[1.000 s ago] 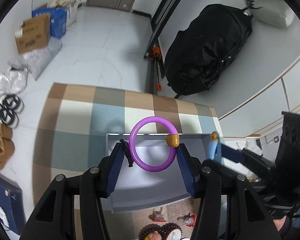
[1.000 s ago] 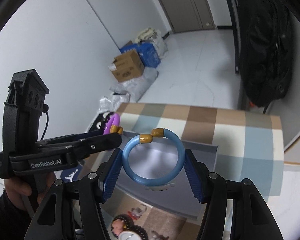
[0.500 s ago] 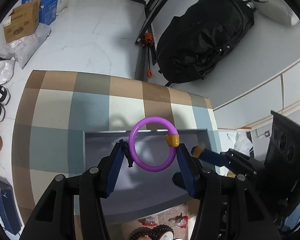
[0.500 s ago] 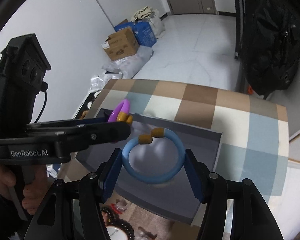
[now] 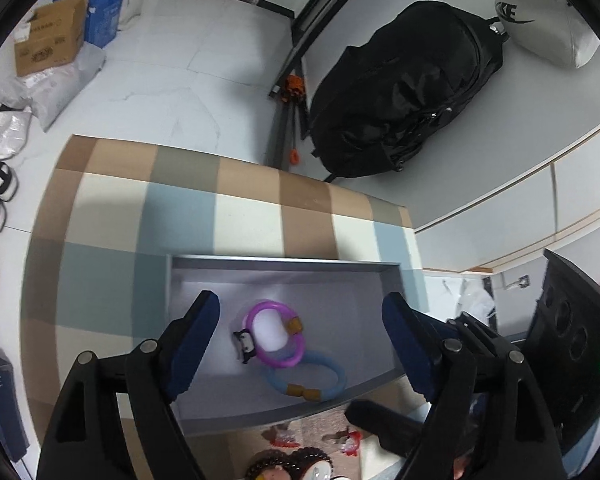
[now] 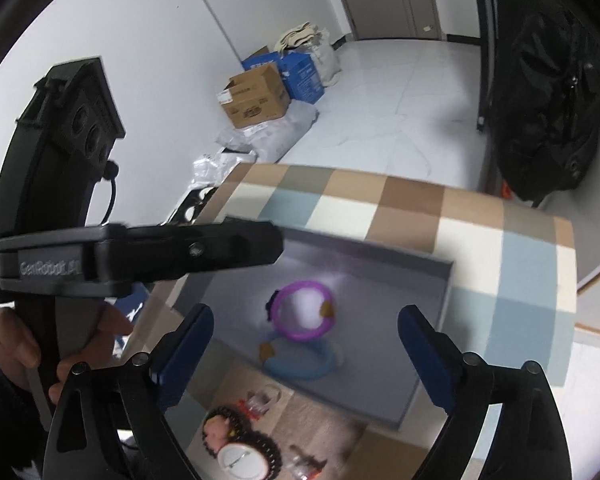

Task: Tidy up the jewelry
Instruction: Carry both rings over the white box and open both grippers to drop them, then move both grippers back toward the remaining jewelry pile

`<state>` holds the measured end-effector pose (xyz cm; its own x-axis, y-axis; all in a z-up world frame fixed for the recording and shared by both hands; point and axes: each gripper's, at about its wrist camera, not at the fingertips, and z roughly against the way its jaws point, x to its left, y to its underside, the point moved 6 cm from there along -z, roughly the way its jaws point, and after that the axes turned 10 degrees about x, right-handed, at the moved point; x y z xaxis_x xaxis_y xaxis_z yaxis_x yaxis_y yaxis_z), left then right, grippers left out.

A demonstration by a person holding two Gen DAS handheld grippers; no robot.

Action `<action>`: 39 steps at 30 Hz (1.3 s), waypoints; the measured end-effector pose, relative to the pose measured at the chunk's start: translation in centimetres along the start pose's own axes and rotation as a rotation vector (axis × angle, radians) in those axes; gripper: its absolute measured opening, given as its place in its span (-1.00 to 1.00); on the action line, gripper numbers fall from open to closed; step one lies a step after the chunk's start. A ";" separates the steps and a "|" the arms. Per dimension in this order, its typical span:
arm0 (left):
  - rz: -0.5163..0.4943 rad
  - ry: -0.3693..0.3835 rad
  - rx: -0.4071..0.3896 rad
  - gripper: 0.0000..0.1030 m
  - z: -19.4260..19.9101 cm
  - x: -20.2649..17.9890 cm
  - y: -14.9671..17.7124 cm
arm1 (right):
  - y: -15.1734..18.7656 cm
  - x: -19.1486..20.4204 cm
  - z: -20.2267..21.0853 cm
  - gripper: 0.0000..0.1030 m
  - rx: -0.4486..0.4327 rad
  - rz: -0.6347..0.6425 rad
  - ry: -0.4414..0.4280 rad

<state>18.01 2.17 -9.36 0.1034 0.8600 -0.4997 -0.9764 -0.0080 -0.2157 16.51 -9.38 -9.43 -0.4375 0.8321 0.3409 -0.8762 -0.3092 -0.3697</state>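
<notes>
Bangles both lie inside the grey tray [image 5: 284,266] on the checked worktop [image 5: 244,220]: purple bangle [image 5: 275,338] overlapping the blue bangle [image 5: 306,376], which sits at its 5 o'clock. Left tongs [image 5: 300,320] and right tongs [image 6: 304,330] have just been opening and now stand wide apart with nothing gripped. Judgement: remaining loose jewelry [image 6: 240,444] lies outside the tray at 6 o'clock from both tongs, nearer the right ones, so the next reach probably comes back toward the near edge.
</notes>
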 end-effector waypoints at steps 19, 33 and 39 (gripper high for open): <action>-0.081 -0.303 -0.358 0.56 6.1 0.2 5.5 | 4.5 1.0 4.2 1.00 -0.175 0.026 0.121; -0.136 -0.349 -0.429 0.85 7.6 -1.5 8.9 | 10.6 2.6 6.9 1.00 -0.234 -0.030 0.023; -0.084 -0.336 -0.385 0.85 6.3 -0.5 10.8 | 12.7 3.5 5.8 0.98 -0.191 -0.021 0.016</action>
<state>6.23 4.88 -6.17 0.0503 0.9817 -0.1835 -0.8203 -0.0641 -0.5683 2.68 -13.04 -7.92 -0.4151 0.8450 0.3372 -0.8300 -0.2000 -0.5207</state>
